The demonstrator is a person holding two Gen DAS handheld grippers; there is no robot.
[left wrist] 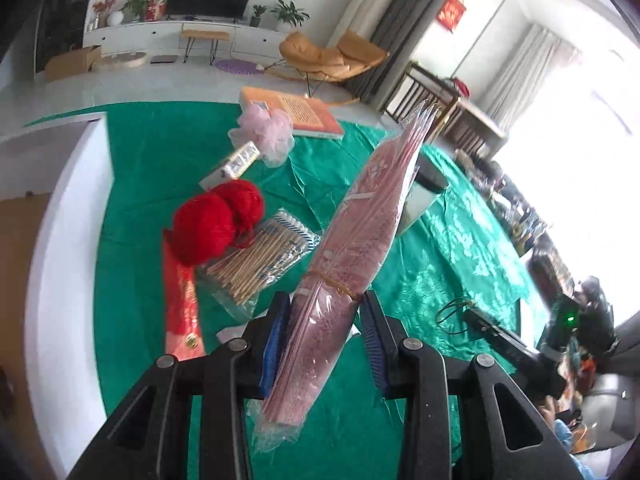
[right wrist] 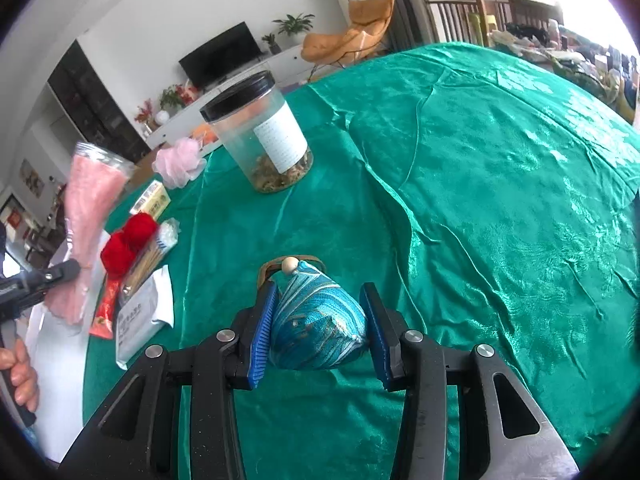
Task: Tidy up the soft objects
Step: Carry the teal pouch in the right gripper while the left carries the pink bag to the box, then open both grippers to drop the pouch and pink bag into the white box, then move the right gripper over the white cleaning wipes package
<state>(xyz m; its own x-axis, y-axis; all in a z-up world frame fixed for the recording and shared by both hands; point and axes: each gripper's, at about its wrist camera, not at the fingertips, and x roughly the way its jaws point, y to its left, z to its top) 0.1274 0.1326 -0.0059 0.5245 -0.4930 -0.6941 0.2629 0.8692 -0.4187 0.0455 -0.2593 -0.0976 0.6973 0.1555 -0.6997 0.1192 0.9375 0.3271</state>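
Note:
A long pink towel packet [left wrist: 372, 208] in clear plastic, bound with a rubber band, sticks up at a slant above the table. My left gripper [left wrist: 322, 304] is shut on its lower part. From the right wrist the same pink packet [right wrist: 90, 196] shows at the far left. My right gripper [right wrist: 318, 300] is shut on a teal patterned fabric pouch [right wrist: 316, 320] with a wooden bead [right wrist: 289, 266] and a cord loop, just over the green cloth [right wrist: 480, 200]. Red yarn balls [left wrist: 218, 220] and a pink mesh pouf [left wrist: 266, 130] lie on the table.
A bag of cotton swabs [left wrist: 264, 256], a small box [left wrist: 236, 164], a red packet [left wrist: 182, 304] and an orange book [left wrist: 296, 112] lie around the yarn. A black-lidded clear jar [right wrist: 260, 136] stands mid-table, a white pouch [right wrist: 140, 320] at left. A hand [right wrist: 22, 368] grips the left tool.

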